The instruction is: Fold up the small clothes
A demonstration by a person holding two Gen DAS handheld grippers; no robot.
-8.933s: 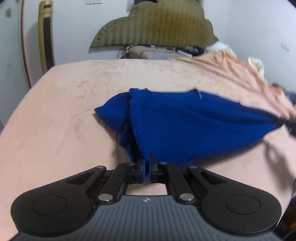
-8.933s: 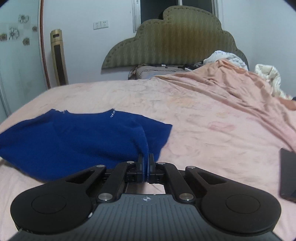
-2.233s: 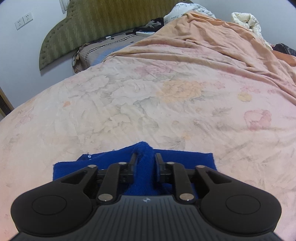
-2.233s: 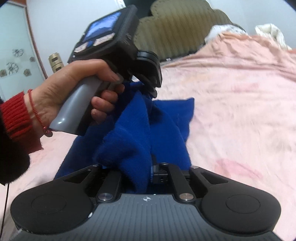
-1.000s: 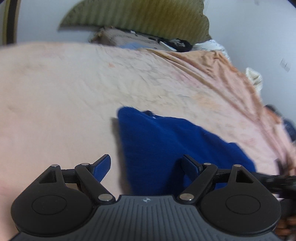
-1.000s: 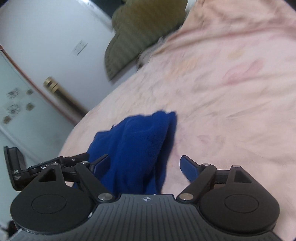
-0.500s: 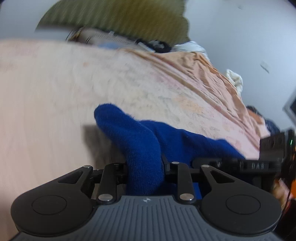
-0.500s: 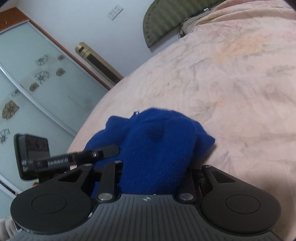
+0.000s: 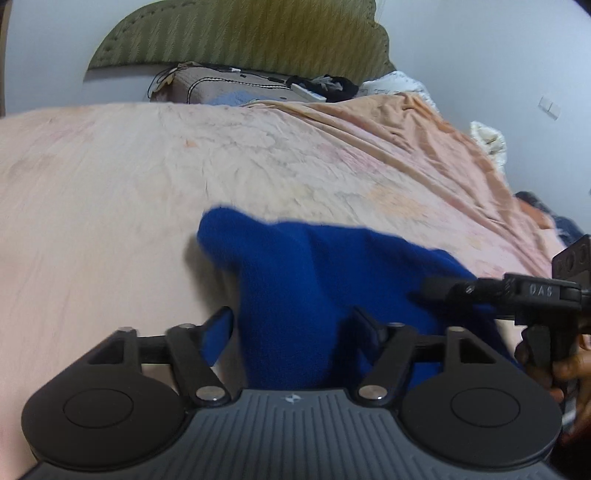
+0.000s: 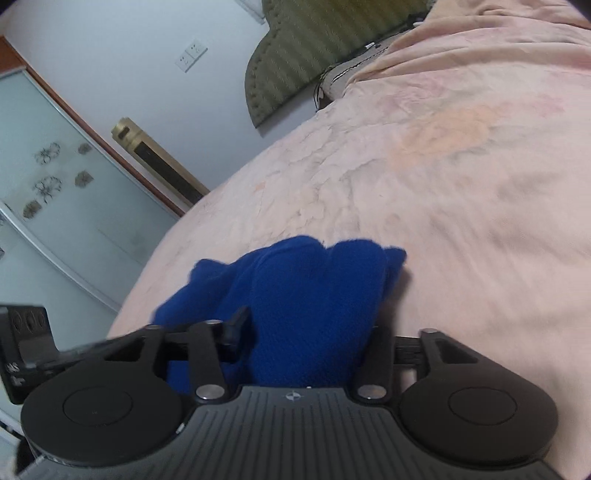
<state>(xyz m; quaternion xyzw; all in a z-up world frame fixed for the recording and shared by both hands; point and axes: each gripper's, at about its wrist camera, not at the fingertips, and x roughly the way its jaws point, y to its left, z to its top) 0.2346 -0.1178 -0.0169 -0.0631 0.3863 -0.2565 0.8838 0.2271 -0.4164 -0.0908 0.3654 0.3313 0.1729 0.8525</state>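
A folded blue fleece garment [image 9: 325,273] lies on the pink floral bedsheet [image 9: 110,192]. My left gripper [image 9: 291,325] straddles a raised bunch of it. Its jaws are opening, and a thin gap shows beside the left pad [image 9: 219,330]. In the right wrist view the same garment [image 10: 306,291] bulges up between the jaws of my right gripper [image 10: 310,328], which are also opening; the right finger is partly hidden by cloth. The right gripper's finger [image 9: 476,290] shows at the garment's right end, held by a hand [image 9: 569,365].
An olive padded headboard [image 9: 240,33] and a cluttered pillow [image 9: 229,88] stand at the far end. A rumpled orange blanket [image 9: 436,147] covers the bed's right side. A gold tower fan [image 10: 159,162] and a glass sliding door [image 10: 55,206] stand left of the bed.
A second ago both grippers hung wide over the flat garment. Half a second ago both pinched it into humps. Now both sets of jaws have parted, with cloth still bunched between them.
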